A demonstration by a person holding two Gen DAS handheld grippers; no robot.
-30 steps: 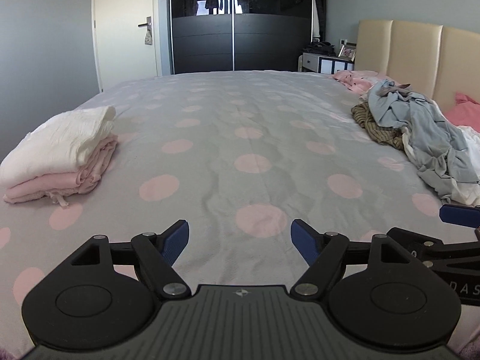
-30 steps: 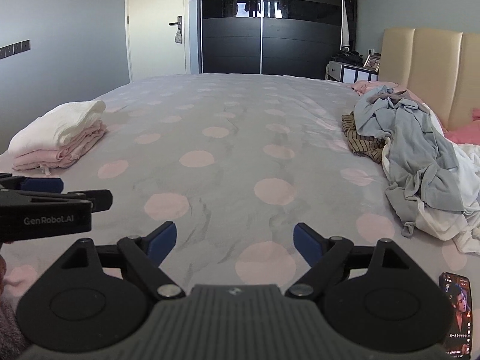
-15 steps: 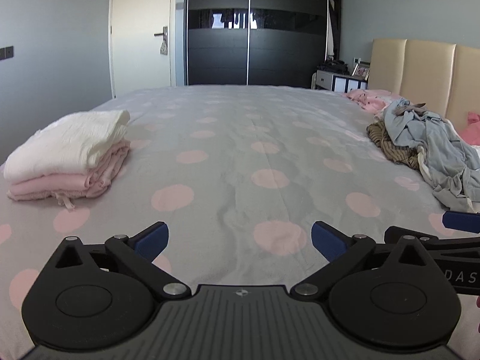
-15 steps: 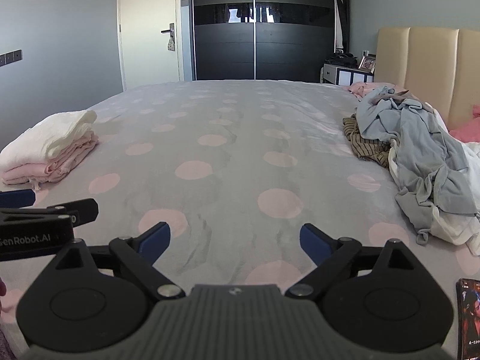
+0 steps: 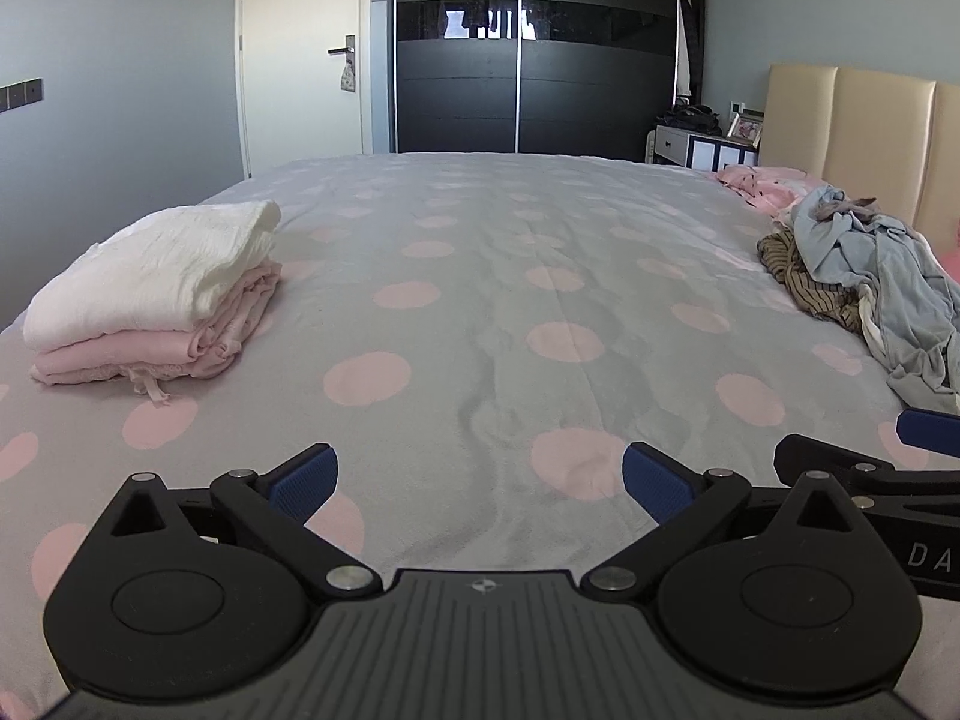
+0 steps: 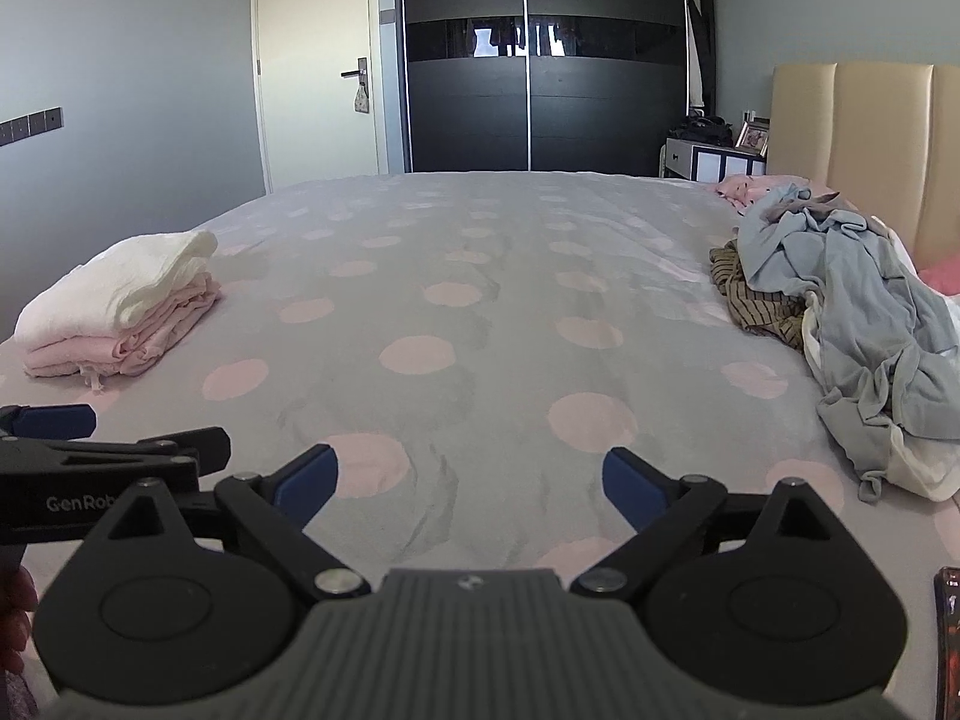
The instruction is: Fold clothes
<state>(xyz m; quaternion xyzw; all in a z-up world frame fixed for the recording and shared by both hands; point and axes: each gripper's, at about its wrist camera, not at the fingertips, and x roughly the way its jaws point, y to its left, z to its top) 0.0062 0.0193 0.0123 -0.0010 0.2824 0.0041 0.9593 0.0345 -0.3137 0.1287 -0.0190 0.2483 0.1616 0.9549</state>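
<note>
Both pairs of jaws have spread wider than they stood a second ago, and the view from each gripper has tipped slightly upward, so more of the wardrobe (image 5: 534,48) and far wall now shows beyond the bed (image 5: 480,276). Over the dotted grey cover, the left gripper (image 5: 477,474) and the right gripper (image 6: 468,474) hang side by side with nothing between their blue pads, jaws fully released and touching neither cloth nor bedding. A folded stack (image 5: 162,294), white on pink, sits at the left edge of the mattress, while the unfolded pile (image 6: 852,324) of grey, striped and white garments lies heaped well apart on the right, near the headboard (image 6: 864,138). The step in hand appears to be fetching the next garment, and doing it well likely means reaching for the pile's near edge, pinching a single top layer such as the grey piece rather than a tangled bunch, and drawing it onto the bare middle of the bed before spreading it flat. A phone (image 6: 948,642) rests by the right gripper at the bed's near edge, worth keeping clear of dragged fabric.
</note>
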